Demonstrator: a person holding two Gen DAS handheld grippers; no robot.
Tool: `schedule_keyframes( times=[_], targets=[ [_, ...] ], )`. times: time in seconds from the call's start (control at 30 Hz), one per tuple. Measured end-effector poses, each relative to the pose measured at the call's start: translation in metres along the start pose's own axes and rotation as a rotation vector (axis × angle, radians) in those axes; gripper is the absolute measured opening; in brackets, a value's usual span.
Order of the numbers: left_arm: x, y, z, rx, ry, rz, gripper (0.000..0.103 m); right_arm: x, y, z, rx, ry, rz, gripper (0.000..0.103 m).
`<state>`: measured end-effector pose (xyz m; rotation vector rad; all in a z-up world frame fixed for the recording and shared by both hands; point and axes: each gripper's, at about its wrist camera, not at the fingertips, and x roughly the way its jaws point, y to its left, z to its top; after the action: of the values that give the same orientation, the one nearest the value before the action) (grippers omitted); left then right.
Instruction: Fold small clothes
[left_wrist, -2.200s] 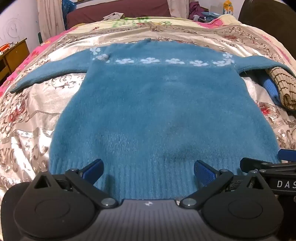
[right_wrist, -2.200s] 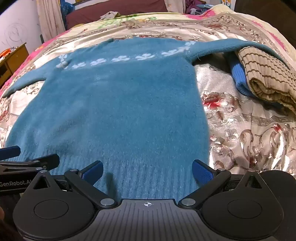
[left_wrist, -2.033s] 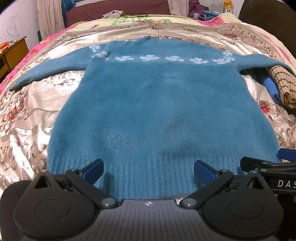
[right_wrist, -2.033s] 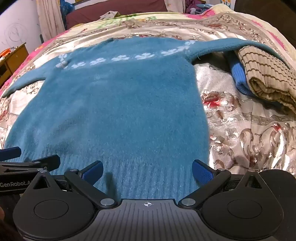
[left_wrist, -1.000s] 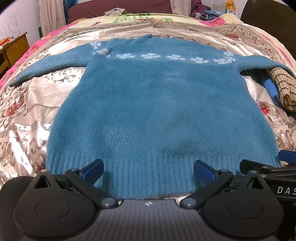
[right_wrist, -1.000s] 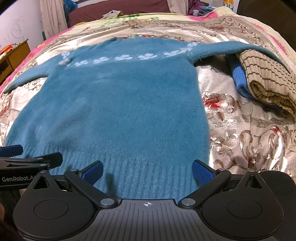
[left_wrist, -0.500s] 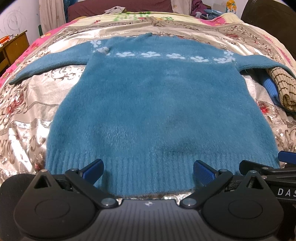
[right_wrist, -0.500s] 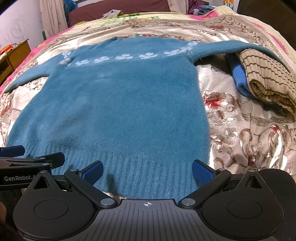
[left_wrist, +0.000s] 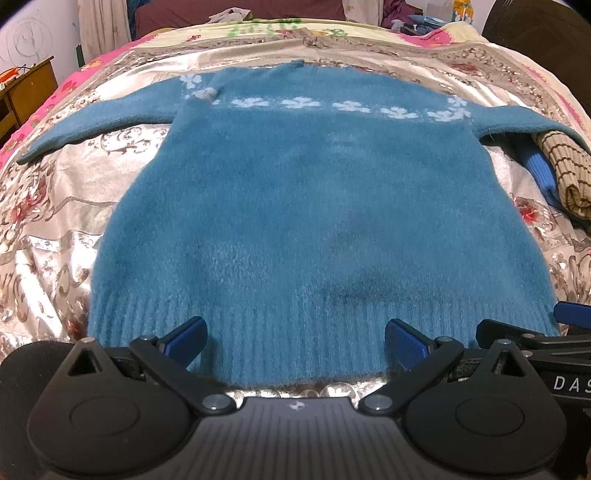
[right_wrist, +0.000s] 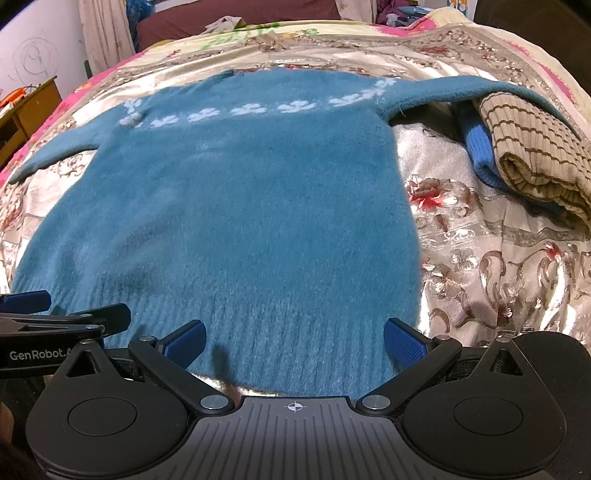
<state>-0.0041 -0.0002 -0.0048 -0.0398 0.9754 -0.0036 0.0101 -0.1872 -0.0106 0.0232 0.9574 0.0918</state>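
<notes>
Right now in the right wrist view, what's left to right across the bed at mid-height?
Wooden desk → teal sweater → bare floral bedspread → folded blue garment → folded tan striped garment.

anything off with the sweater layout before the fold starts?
Mostly flat, with one snag: the blue sweater has its right sleeve draped over a folded striped garment instead of lying on the bedspread. There is also a darker smudge near the hem.
</notes>
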Motion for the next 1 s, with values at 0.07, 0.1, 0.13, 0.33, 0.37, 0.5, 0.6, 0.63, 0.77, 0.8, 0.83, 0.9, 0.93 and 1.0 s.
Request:
schedule_keyframes(
  times=[0.07,0.1,0.13,0.33,0.37,0.5,0.6,0.63,0.77,0.8,0.83,0.9,0.93,1.0],
  targets=[
    [0.0005,-0.0001,0.0,0.0,0.002,0.0,0.103,0.0006,-0.0004,-0.0002,0.0,0.001,0.0,0.103],
    [0.0005,-0.0002,-0.0003,-0.001,0.004,-0.001,0.103,0.0007,-0.0005,-0.0003,0.0,0.002,0.001,0.103],
    [0.0008,0.0002,0.0,-0.001,0.005,-0.001,0.103,0.0007,-0.0005,-0.0003,0.001,0.002,0.0,0.103],
    [0.0017,0.001,0.0006,-0.007,0.012,-0.005,0.103,0.0007,-0.0003,-0.0007,0.001,0.002,0.0,0.103],
    [0.0018,0.0009,0.0005,-0.007,0.013,-0.005,0.103,0.0007,-0.0003,-0.0008,0.001,0.003,0.001,0.103],
    [0.0023,0.001,-0.0001,-0.008,0.014,-0.006,0.103,0.0008,0.0001,-0.0009,0.002,0.005,0.001,0.103],
    [0.0027,0.0008,-0.0009,-0.008,0.017,-0.005,0.103,0.0014,0.0,-0.0022,0.004,0.008,0.002,0.103],
    [0.0027,0.0007,-0.0011,-0.009,0.017,-0.005,0.103,0.0015,0.0,-0.0024,0.004,0.009,0.003,0.103],
    [0.0027,0.0008,-0.0009,-0.009,0.017,-0.006,0.103,0.0017,-0.0004,-0.002,0.005,0.01,0.003,0.103],
    [0.0027,0.0007,-0.0012,-0.01,0.017,-0.006,0.103,0.0017,-0.0004,-0.0016,0.004,0.009,0.003,0.103],
    [0.003,0.0008,-0.001,-0.01,0.019,-0.006,0.103,0.0018,-0.0004,-0.0016,0.004,0.01,0.003,0.103],
    [0.0043,0.001,-0.0015,-0.013,0.026,-0.007,0.103,0.0025,-0.0006,-0.0018,0.004,0.013,0.005,0.103],
    [0.0049,0.0008,-0.0019,-0.014,0.03,-0.008,0.103,0.0028,-0.0006,-0.002,0.004,0.015,0.005,0.103],
    [0.0057,0.0004,-0.0027,-0.014,0.034,-0.008,0.103,0.0031,-0.0008,-0.0023,0.004,0.017,0.005,0.103]
  ],
)
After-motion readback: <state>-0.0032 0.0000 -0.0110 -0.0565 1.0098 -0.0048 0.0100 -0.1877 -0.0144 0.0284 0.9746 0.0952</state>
